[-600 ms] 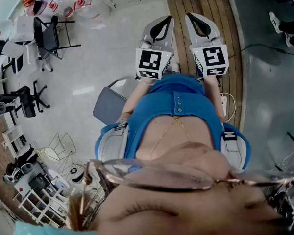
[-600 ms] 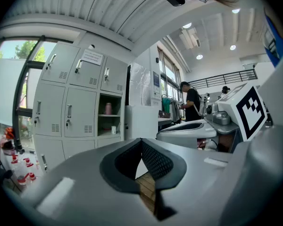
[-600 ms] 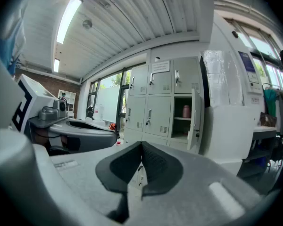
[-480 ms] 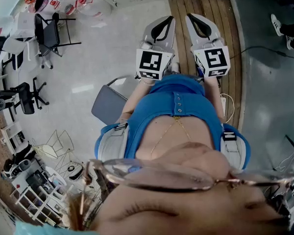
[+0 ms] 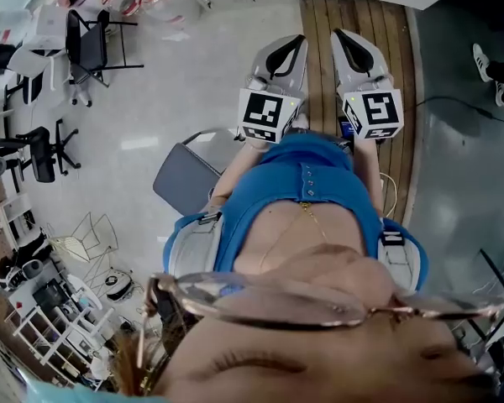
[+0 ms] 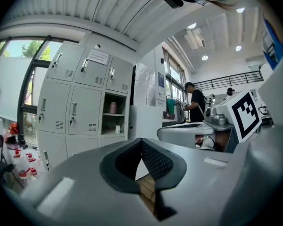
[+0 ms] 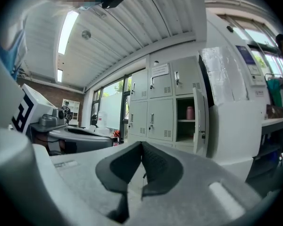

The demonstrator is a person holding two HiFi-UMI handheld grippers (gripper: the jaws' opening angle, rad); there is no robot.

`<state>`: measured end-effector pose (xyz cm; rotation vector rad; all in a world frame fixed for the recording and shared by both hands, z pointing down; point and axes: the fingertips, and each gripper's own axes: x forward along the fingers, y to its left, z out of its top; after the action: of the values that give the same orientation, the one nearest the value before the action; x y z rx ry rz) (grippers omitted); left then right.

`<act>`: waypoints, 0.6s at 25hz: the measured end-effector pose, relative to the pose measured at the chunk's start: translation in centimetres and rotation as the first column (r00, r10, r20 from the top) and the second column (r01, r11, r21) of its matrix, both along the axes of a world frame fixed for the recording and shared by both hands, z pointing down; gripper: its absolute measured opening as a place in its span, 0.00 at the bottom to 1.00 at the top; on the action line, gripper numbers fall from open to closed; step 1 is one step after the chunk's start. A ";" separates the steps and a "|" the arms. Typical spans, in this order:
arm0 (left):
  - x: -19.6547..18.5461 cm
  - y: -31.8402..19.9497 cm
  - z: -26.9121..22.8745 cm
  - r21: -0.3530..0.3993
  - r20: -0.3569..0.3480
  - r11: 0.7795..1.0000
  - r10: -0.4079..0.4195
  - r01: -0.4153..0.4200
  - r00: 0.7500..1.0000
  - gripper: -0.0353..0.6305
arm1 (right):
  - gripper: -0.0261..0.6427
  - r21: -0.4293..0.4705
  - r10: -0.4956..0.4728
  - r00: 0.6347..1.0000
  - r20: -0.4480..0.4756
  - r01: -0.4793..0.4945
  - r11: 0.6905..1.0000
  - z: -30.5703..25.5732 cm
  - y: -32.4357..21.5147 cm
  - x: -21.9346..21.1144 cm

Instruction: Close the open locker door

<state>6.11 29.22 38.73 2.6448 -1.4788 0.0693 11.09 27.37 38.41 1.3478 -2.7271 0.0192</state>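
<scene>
The left tool is shut on nothing, well short of the locker bank; the right tool is likewise shut and empty; the locker door stands open at the bank's right column.

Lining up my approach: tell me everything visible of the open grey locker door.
The pale grey metal locker door stands upright, swung out nearly edge-on, at the right side of its open compartment as the right gripper view shows it. A small dark latch part shows near its edge. Nothing touches it.
</scene>
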 end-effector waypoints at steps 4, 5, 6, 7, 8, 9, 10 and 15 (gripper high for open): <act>-1.1 -2.5 0.2 -0.002 -0.010 1.000 0.013 -0.013 1.000 0.06 | 0.04 0.014 0.013 1.000 0.000 -0.013 1.000 -0.3 -2.6 -1.0; -1.4 -3.3 0.2 -0.001 -0.009 1.000 0.020 -0.020 1.000 0.06 | 0.04 0.016 0.016 1.000 -0.001 -0.016 1.000 -0.3 -3.3 -1.4; -1.8 -4.1 0.1 0.001 -0.008 1.000 0.029 -0.029 1.000 0.06 | 0.04 0.018 0.019 1.000 -0.002 -0.019 1.000 -0.4 -4.1 -1.8; -2.2 -5.0 0.0 0.004 -0.007 0.999 0.038 -0.038 0.999 0.06 | 0.04 0.019 0.021 1.000 -0.002 -0.021 1.000 -0.5 -4.9 -2.3; -2.6 -5.9 -0.2 0.008 -0.004 0.999 0.047 -0.047 0.999 0.06 | 0.04 0.020 0.023 1.000 -0.002 -0.023 1.000 -0.5 -5.8 -2.8; -3.1 -6.9 -0.4 0.013 -0.001 0.998 0.057 -0.057 0.998 0.06 | 0.04 0.022 0.024 1.000 -0.001 -0.024 0.999 -0.6 -6.7 -3.4; -3.5 -8.0 -0.6 0.019 0.002 0.998 0.066 -0.066 0.998 0.06 | 0.04 0.025 0.026 1.000 0.001 -0.026 0.999 -0.7 -7.6 -3.9; -5.1 -12.8 -1.2 0.038 0.007 0.994 0.105 -0.106 0.994 0.06 | 0.04 0.035 0.050 0.999 0.008 -0.051 0.998 -1.2 -12.0 -5.6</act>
<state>1.00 16.46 37.51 2.7536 -1.3542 0.0568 5.47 15.33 37.22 1.4283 -2.7108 -0.0212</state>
